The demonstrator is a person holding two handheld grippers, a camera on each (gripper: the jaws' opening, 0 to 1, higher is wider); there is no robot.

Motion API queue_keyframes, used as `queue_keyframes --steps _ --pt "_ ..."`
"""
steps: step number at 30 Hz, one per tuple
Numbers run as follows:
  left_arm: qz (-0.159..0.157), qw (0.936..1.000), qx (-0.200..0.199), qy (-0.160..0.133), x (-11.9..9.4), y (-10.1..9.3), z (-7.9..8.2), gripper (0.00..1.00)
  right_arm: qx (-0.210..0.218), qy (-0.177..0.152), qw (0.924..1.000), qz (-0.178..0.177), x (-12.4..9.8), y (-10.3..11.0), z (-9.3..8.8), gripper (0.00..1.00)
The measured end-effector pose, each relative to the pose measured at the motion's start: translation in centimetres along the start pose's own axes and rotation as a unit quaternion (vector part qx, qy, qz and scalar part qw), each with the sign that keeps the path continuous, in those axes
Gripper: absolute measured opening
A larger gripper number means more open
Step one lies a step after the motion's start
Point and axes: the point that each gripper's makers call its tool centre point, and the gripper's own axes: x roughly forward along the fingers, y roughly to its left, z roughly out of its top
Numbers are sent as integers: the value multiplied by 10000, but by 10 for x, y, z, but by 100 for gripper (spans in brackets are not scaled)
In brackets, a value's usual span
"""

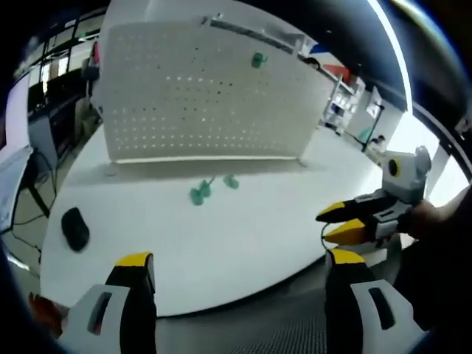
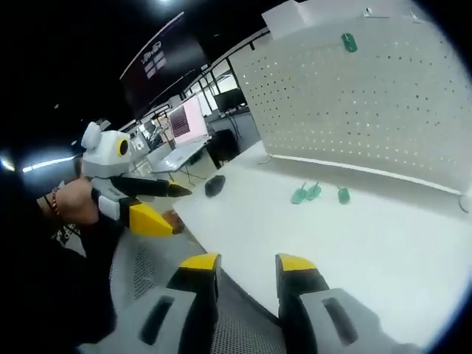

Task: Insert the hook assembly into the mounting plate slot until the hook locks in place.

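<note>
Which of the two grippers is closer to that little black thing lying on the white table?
Left, probably. The black thing lies just beyond the left gripper, towards its left; the right gripper sits further along the table edge.

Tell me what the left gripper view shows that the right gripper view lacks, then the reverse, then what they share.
Left gripper view alone: the right gripper, coming in from the right.
Right gripper view alone: the left gripper in a hand, and monitors behind.
Both: the white pegboard with one green hook mounted, three green hooks loose on the white table, and a black object.
</note>
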Motion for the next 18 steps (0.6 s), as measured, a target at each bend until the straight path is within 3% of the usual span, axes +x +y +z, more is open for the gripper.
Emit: queue_keyframes --steps 11,18 --pt "101 9998 -117 147 0 16 -6 97 424 400 9980 232 53 -20 0 26" --pt "138 9996 -149 173 1 21 -5 97 290 549 9978 238 89 -43 15 25"
